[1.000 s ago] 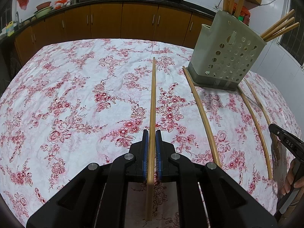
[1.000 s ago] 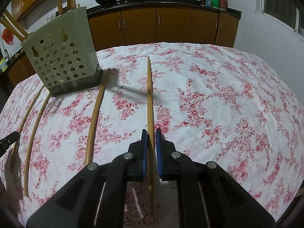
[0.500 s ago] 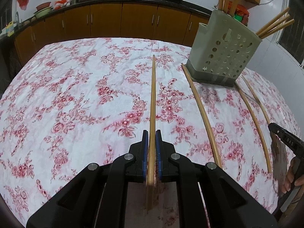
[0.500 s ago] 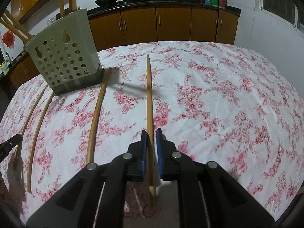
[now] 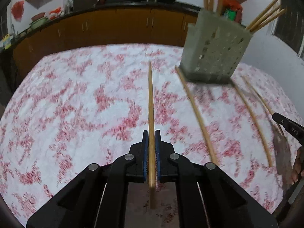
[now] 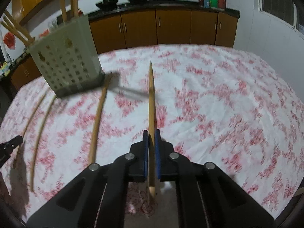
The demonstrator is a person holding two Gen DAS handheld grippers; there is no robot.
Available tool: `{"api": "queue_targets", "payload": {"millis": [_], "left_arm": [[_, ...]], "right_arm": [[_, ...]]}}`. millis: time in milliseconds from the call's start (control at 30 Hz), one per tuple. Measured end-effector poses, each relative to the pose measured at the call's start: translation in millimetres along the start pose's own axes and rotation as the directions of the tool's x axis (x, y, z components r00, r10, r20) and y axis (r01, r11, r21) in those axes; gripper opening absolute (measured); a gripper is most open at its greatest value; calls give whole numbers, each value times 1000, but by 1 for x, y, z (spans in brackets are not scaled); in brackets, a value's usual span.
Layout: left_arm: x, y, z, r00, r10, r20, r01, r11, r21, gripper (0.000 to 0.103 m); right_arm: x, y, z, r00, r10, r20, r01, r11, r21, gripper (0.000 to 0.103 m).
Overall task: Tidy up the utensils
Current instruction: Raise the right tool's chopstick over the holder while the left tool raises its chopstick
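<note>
A: Right, start at the left tool (image 5: 151, 138). What's between its pads?

B: One chopstick (image 5: 151, 102), clenched, with its long axis running straight out toward twelve o'clock and its back end poking out behind the pads. The right tool (image 6: 151, 137) is clamped on its own chopstick (image 6: 151, 98) the same way, shaft toward twelve.

A: And the utensil holder (image 5: 212, 53)?

B: From the left tool it stands upright at about one o'clock, beyond the chopstick's tip, on the floral cloth (image 5: 76, 98) over the counter. From the right tool the same holder (image 6: 66, 60) sits at about eleven. It's between the two hands; I can't tell which is nearer.

A: So each stick has to swing inward?

B: I'd say so, and tip from lying forward to upright, since the holder opens at the top, where other chopsticks already stand. Three loose chopsticks (image 5: 197, 114) lie on the cloth between the tools, running toward the holder.
</note>
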State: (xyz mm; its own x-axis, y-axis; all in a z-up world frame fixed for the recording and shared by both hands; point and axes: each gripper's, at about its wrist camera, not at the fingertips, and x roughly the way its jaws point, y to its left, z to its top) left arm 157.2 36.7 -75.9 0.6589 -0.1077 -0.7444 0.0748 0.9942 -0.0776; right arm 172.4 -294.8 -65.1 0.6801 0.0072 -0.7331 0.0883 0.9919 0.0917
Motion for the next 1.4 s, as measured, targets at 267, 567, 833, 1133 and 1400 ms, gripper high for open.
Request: {"api": "queue_targets", "payload": {"millis": [267, 567, 833, 1133, 1400], "left_arm": [[-53, 1, 37, 980, -39, 196, 44, 999, -25, 7], [-93, 2, 65, 938, -51, 343, 82, 994, -74, 7], [-119, -10, 82, 912, -105, 396, 120, 993, -15, 7], [-173, -39, 115, 816, -187, 547, 177, 982, 72, 7], [-175, -58, 147, 749, -189, 634, 193, 979, 63, 7]], "right_arm": [[-58, 0, 32, 980, 13, 197, -13, 1000, 0, 8], [-86, 3, 46, 955, 31, 296, -35, 999, 8, 8], [-123, 4, 76, 923, 112, 368, -127, 992, 16, 8], [-184, 24, 126, 816, 254, 519, -270, 962, -47, 8], [-194, 56, 157, 724, 250, 643, -264, 962, -77, 8]]}}
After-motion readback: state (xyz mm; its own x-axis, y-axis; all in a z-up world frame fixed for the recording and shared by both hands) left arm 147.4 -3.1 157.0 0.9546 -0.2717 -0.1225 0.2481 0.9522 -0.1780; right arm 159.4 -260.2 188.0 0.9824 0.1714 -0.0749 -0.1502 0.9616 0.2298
